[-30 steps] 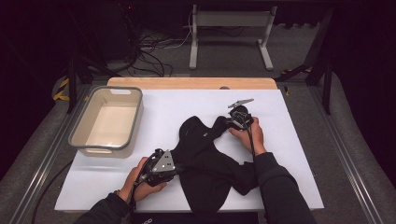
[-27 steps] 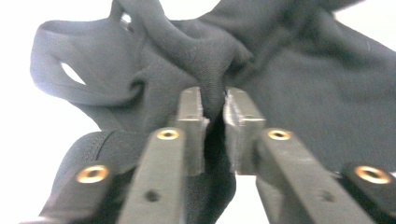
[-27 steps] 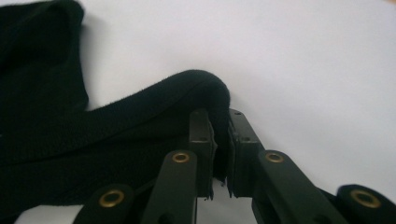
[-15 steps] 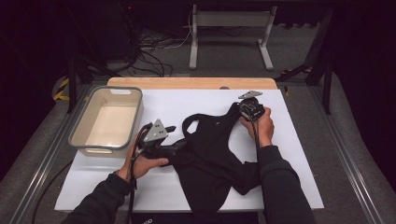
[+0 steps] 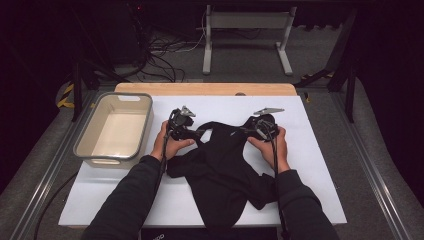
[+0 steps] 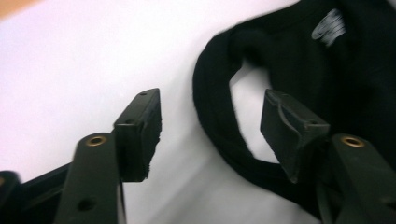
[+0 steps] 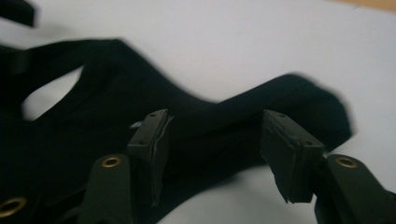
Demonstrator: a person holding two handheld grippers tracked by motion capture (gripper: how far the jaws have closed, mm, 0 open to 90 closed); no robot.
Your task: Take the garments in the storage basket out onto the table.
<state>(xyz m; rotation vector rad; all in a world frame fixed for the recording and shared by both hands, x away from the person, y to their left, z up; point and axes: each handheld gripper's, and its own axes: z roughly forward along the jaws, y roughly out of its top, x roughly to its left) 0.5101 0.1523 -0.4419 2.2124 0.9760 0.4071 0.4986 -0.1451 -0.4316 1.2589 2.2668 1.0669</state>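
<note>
A black sleeveless garment (image 5: 220, 172) lies on the white table sheet (image 5: 322, 170), its two shoulder straps at the far end and spread apart. My left gripper (image 5: 196, 132) is at the left strap; in the left gripper view the jaws (image 6: 212, 109) stand wide apart, with the strap's loop (image 6: 210, 121) lying between them. My right gripper (image 5: 246, 131) is at the right strap. In the right gripper view its jaws (image 7: 217, 128) are also apart, and the strap (image 7: 243, 105) runs across between them. Neither pair of pads presses on the cloth.
A beige basin (image 5: 82, 145) with a grey rim stands at the left of the sheet, close to the left hand. The table's wooden far edge (image 5: 205, 88) lies just beyond the grippers. Cables and a stand's feet are on the floor behind.
My left gripper has moved from the near left, away from the person, up to the left strap. The right gripper shifted slightly forward. The garment's top has been spread wider.
</note>
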